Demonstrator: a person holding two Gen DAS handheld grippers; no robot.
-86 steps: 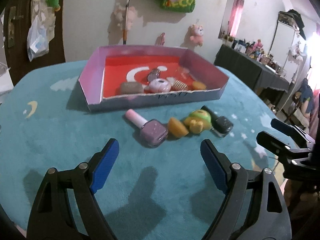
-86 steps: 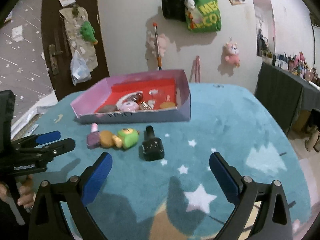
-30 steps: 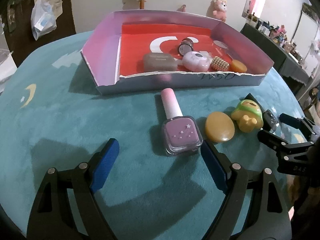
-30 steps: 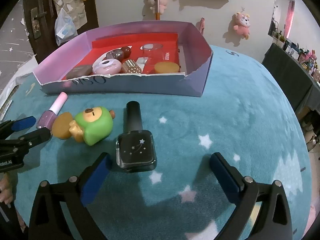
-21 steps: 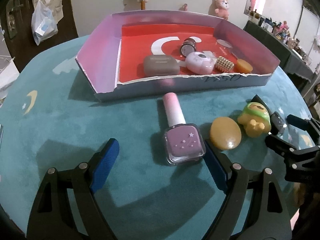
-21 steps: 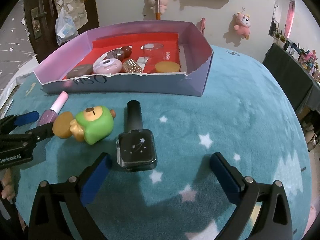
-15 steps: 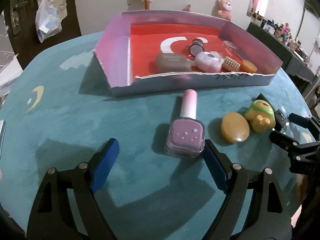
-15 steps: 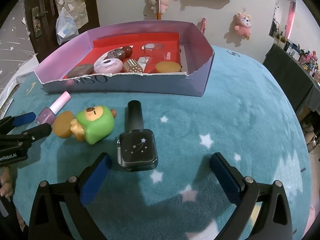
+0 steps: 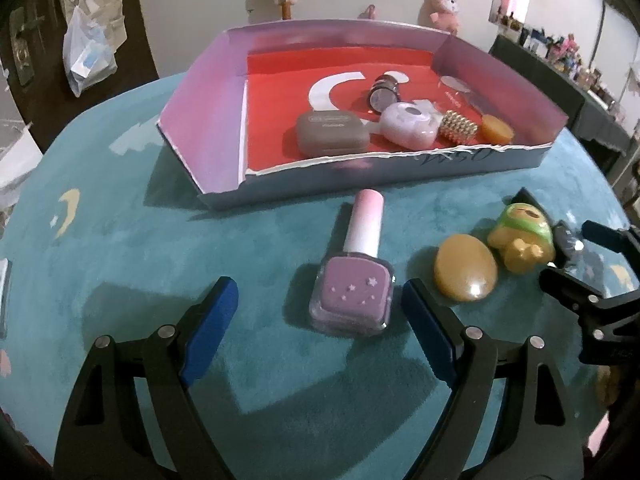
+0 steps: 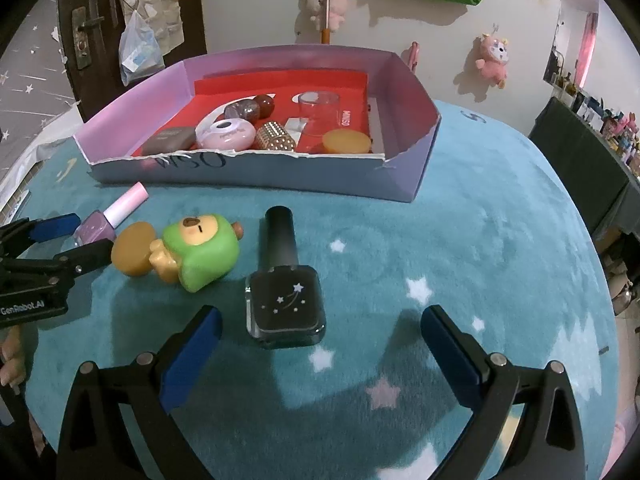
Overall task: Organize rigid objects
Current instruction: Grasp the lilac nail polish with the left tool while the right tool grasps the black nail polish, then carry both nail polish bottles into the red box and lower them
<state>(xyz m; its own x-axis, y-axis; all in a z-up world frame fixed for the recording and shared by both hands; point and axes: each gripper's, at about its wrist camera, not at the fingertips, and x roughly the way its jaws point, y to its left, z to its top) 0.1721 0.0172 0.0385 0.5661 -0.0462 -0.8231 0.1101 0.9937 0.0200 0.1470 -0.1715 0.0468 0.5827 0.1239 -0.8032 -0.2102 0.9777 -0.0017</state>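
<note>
A purple nail-polish bottle [image 9: 354, 280] with a pink cap lies on the teal cloth, just ahead of my left gripper [image 9: 316, 304], whose blue pads stand wide apart without touching it. A black nail-polish bottle [image 10: 285, 292] with stars lies between and ahead of the pads of my right gripper [image 10: 320, 332], also open and clear of it. Between the two bottles lie an amber oval piece [image 9: 466, 274] and a green bear toy [image 10: 202, 252]. Behind them stands the purple box [image 9: 208, 100] with a red floor, holding several small items.
The round table's teal cloth [image 10: 480, 248] drops off at the right edge, with a dark shelf of small items [image 10: 580, 140] beyond. A door [image 10: 92, 20] and hanging bags stand behind the box. A hand [image 10: 12, 356] grips the left tool.
The left gripper's view has shifted a little, so the purple bottle now sits more squarely between its pads. The right gripper has stayed still over the black bottle.
</note>
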